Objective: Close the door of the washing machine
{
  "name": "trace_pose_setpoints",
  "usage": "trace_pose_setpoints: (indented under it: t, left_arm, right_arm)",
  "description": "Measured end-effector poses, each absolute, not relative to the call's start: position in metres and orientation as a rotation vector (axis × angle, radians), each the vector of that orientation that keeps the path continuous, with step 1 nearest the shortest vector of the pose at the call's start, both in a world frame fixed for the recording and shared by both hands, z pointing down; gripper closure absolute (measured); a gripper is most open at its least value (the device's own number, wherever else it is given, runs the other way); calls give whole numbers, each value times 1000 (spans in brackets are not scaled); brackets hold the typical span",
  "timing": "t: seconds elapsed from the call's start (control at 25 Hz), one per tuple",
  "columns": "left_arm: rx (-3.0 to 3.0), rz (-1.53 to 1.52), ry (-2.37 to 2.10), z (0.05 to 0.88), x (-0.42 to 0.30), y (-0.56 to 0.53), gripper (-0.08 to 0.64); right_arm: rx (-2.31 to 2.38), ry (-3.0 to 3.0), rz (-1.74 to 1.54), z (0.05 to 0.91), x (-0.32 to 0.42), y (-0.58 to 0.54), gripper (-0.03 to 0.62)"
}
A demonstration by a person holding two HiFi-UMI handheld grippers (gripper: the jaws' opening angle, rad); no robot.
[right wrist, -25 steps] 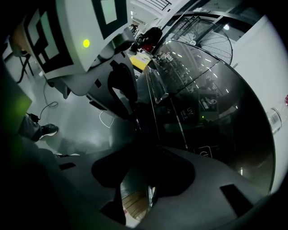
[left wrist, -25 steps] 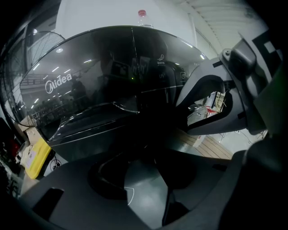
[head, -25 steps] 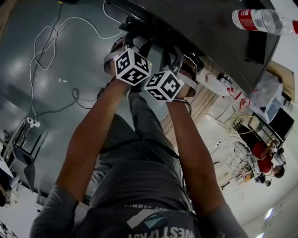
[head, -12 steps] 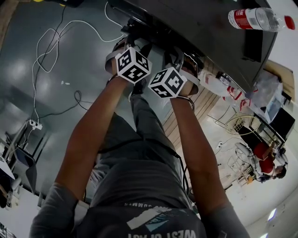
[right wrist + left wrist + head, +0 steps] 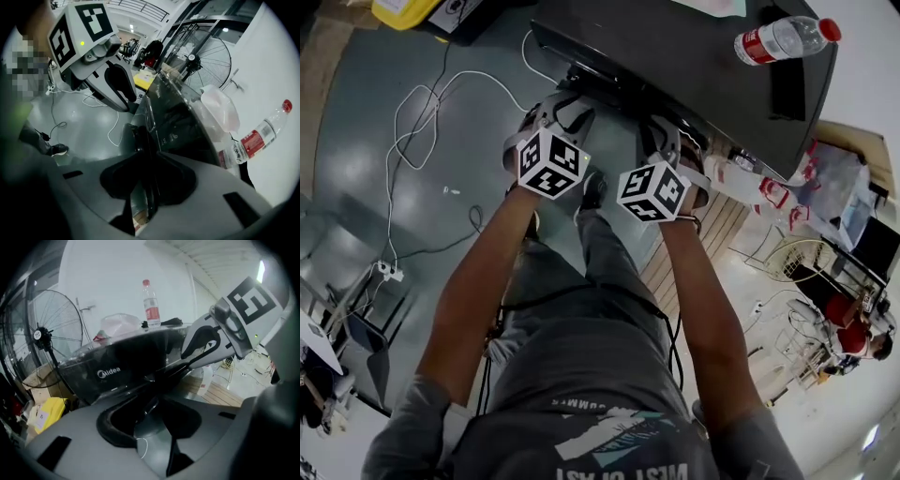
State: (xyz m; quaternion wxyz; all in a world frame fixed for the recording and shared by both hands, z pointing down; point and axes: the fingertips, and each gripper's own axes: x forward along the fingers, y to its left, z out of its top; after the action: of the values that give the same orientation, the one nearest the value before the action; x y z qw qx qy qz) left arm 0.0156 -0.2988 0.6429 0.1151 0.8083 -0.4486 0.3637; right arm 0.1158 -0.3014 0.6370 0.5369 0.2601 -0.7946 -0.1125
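The door of the washing machine is the dark lid at twelve to one o'clock from my two grippers in the head view, and its near edge runs right under their tips. My right gripper has just been closing and now clenches that edge. In the right gripper view the thin dark rim passes straight between the pads toward twelve o'clock. My left gripper has also just been closing. The rim enters its jaws at twelve o'clock and looks pinched, though dark pads and dark rim blur together there. Seen from my head, both bare forearms reach forward side by side, the left gripper at ten o'clock of the right. Both pitch downward, marker cubes facing up.
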Motion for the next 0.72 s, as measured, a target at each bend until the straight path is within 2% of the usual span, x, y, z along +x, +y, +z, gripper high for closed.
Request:
trace_pose_setpoints:
  t: [0.28, 0.72]
  left_arm:
    - [2477, 970, -1414, 555, -15, -278, 419]
    - [2577, 834, -1560, 427, -87, -225, 423]
  right_arm:
    - [708, -2060, -191, 562, 100, -281, 522]
    - [959, -2342, -99, 392, 88, -243, 532]
